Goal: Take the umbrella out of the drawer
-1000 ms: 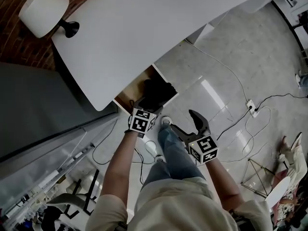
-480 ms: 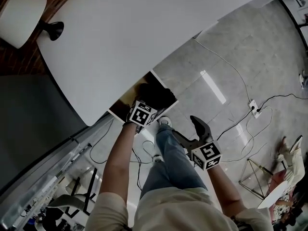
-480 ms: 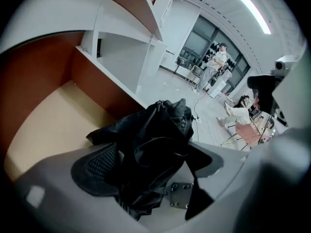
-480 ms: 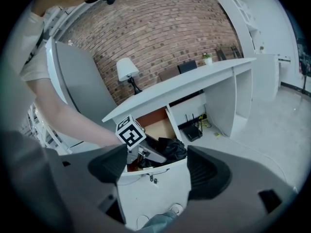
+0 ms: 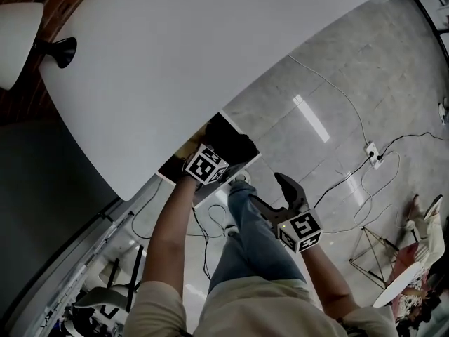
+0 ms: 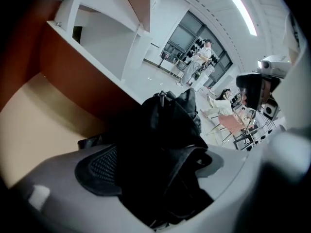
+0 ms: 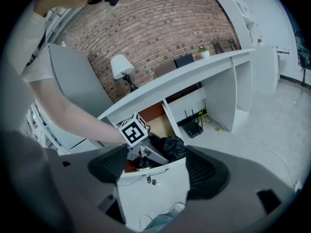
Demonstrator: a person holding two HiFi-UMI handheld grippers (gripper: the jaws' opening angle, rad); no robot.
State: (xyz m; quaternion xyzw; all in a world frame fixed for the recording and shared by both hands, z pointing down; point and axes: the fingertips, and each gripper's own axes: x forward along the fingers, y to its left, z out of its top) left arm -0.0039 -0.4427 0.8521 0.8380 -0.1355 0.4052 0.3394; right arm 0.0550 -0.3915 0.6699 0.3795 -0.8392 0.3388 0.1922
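A black folded umbrella [image 5: 235,144] lies bunched in the open drawer [image 5: 184,152] under the white desk top [image 5: 182,62]. My left gripper [image 5: 219,151] reaches down into the drawer, its marker cube just above the drawer front. In the left gripper view its jaws [image 6: 155,164] stand wide, with the umbrella's fabric [image 6: 170,125] lying between the pads. My right gripper [image 5: 289,192] hangs open and empty in front of the drawer, over the floor. From the right gripper view [image 7: 158,171] I see the drawer front [image 7: 155,193], the umbrella [image 7: 173,147] and the left gripper [image 7: 146,152].
A white-shaded lamp [image 5: 14,23] stands at the desk's far left by a brick wall. Cables and a power strip [image 5: 370,153] lie on the tiled floor to the right. The person's jeans leg [image 5: 249,241] is below the drawer. A router [image 7: 193,128] sits under the desk.
My left gripper has sunk into the drawer onto the umbrella and tipped further down. The right gripper has dropped a little. The head view has shifted, so the desk fills more of it.
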